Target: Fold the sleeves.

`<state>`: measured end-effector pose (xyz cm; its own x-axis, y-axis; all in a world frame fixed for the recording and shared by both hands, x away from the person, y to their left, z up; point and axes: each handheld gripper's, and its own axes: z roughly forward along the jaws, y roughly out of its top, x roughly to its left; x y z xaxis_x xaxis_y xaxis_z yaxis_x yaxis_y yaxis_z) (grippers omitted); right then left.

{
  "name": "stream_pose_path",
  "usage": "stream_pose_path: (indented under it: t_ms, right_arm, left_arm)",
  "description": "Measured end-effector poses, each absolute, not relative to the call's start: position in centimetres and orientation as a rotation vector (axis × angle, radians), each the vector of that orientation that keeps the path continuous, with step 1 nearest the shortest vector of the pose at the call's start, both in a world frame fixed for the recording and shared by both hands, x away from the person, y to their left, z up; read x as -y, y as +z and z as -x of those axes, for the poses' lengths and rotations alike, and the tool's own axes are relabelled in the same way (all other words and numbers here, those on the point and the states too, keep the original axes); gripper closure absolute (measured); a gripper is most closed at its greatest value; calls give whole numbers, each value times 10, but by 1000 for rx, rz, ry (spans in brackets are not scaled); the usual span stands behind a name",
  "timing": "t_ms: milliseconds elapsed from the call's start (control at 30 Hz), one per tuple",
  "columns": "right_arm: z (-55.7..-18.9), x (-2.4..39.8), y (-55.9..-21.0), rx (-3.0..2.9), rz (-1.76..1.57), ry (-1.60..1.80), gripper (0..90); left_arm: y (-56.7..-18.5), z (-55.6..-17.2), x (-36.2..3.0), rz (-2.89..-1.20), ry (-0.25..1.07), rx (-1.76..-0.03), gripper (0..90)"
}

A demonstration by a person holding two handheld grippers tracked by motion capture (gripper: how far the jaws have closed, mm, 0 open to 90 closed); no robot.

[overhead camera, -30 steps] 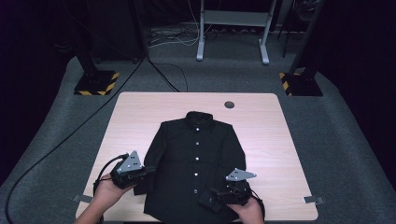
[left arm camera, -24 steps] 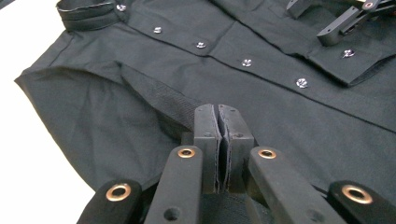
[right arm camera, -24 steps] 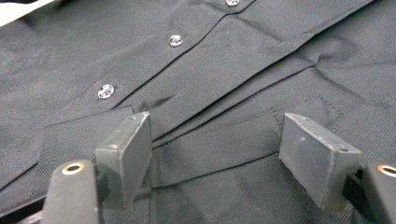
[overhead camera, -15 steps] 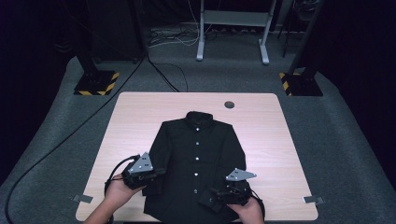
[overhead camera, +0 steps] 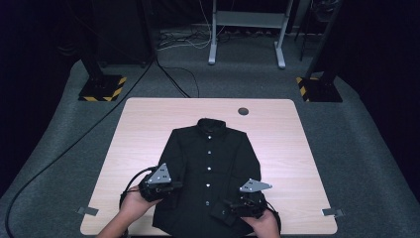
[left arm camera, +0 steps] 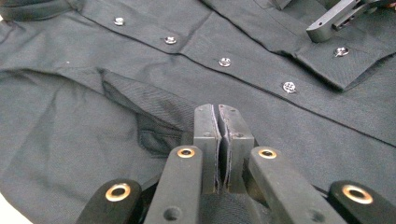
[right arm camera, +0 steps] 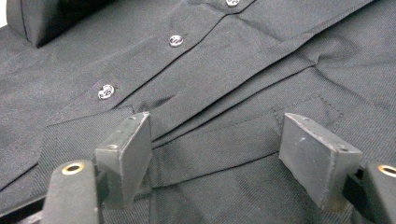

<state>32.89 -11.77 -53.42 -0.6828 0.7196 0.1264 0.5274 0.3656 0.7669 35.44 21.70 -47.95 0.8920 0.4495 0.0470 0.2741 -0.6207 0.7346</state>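
Black shirt, folding on desk

Left gripper fingers pinching, seemingly, sleeve fabric; right gripper fingers spread. Carry sleeve flat, avoiding bunching.

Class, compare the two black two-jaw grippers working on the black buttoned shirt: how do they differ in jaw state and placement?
The left gripper has its jaws pressed shut, apparently pinching shirt fabric, while the right gripper has its jaws wide apart. The left gripper sits at the left edge of the black buttoned shirt; the right gripper sits over the folded sleeve cuff near the hem. Both are hand-held and carry grey plates.
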Motion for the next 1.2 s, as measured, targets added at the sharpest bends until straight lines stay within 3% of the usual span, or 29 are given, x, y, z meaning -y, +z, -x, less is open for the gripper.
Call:
stream_pose_path:
  t_ms: [133,400,533,700,1200]
  right_arm:
    - [-329,118,-534,-2396,-1115,1214,255]
    - [-329,118,-534,-2396,-1115,1214,255]
    - [-328,117,-534,-2395,-1114,1212,254]
    - [-328,117,-534,-2395,-1114,1212,254]
    - [-329,118,-534,-2396,-1114,1214,254]
  left_arm:
    - [-483,-355,-215,-2272,278,-520,819]
    - [-486,-356,-220,-2247,265,-552,540]
    - [-488,-356,-226,-2244,249,-572,444]
    - [-491,-355,-238,-2223,218,-606,400]
    - [-482,-339,-244,-2201,132,-557,400]
